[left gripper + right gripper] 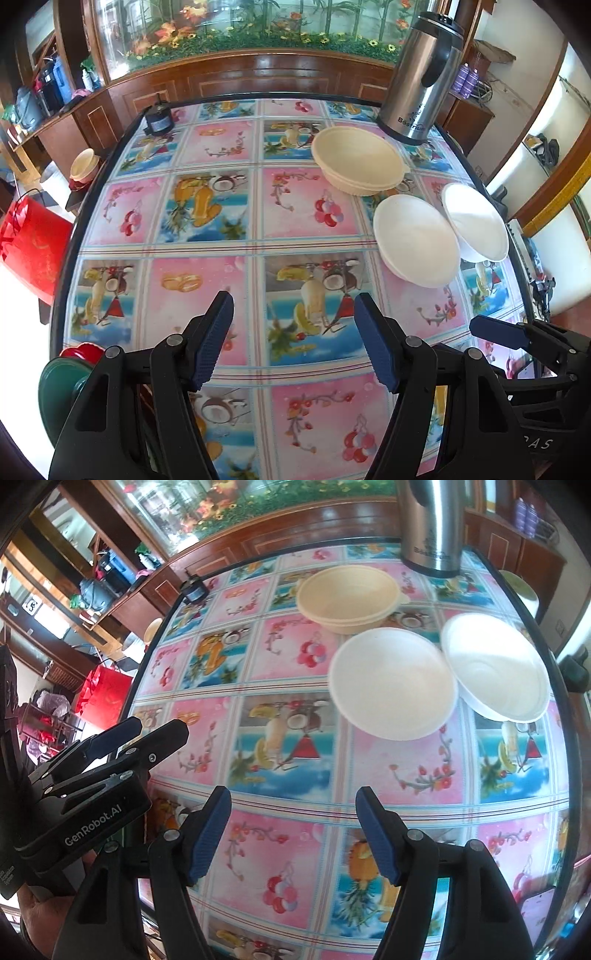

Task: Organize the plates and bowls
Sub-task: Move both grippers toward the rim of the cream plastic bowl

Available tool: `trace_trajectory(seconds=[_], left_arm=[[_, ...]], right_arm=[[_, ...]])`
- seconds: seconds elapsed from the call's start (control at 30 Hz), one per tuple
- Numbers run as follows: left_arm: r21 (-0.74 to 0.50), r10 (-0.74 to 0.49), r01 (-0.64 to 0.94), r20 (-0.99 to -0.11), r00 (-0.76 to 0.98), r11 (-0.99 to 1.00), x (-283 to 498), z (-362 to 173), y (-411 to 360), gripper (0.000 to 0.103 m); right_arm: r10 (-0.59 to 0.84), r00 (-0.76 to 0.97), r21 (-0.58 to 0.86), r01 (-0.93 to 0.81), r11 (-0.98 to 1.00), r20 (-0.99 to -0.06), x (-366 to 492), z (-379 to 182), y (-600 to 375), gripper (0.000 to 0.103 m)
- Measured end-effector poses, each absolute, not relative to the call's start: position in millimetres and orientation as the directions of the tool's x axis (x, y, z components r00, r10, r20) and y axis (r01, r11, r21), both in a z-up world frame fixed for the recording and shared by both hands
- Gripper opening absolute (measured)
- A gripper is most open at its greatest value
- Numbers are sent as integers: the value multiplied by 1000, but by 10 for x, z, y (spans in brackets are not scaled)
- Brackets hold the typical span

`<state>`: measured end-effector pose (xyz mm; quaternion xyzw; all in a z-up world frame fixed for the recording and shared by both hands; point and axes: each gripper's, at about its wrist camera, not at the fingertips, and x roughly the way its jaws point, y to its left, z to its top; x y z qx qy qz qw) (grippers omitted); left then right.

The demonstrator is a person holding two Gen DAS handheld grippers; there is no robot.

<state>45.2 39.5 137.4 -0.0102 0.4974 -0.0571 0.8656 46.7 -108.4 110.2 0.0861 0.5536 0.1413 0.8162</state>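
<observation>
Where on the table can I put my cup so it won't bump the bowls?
The table's left half is bare, from the small black gadget at the far corner down to the near edge. It is crowded far right: cream bowl, two white bowls and steel flask sit close together.

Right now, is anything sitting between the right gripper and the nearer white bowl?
Nothing visible. The right gripper is open and empty, and only bare patterned tablecloth lies between it and the white bowl. The second white dish sits beside that bowl, not in front.
</observation>
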Motion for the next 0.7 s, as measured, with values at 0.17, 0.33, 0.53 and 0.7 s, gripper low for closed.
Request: trace_trajectory(seconds=[0.17, 0.33, 0.53, 0.7], left_arm=[[-82, -123, 105, -866, 484, 991, 558, 1317, 209, 68], [-82, -133, 126, -870, 474, 989, 652, 1270, 24, 68], [-83, -136, 134, -874, 466, 988, 780, 1214, -140, 68], [-78, -131, 132, -877, 462, 988, 867, 1169, -209, 68]], right_arm=[[318, 351, 301, -104, 948, -881, 512, 1061, -1289, 70], [303, 354, 301, -61, 952, -885, 562, 1013, -1524, 70], [291, 358, 303, -22, 953, -887, 614, 977, -1755, 70], [290, 355, 310, -1, 951, -889, 675, 927, -1881, 71]])
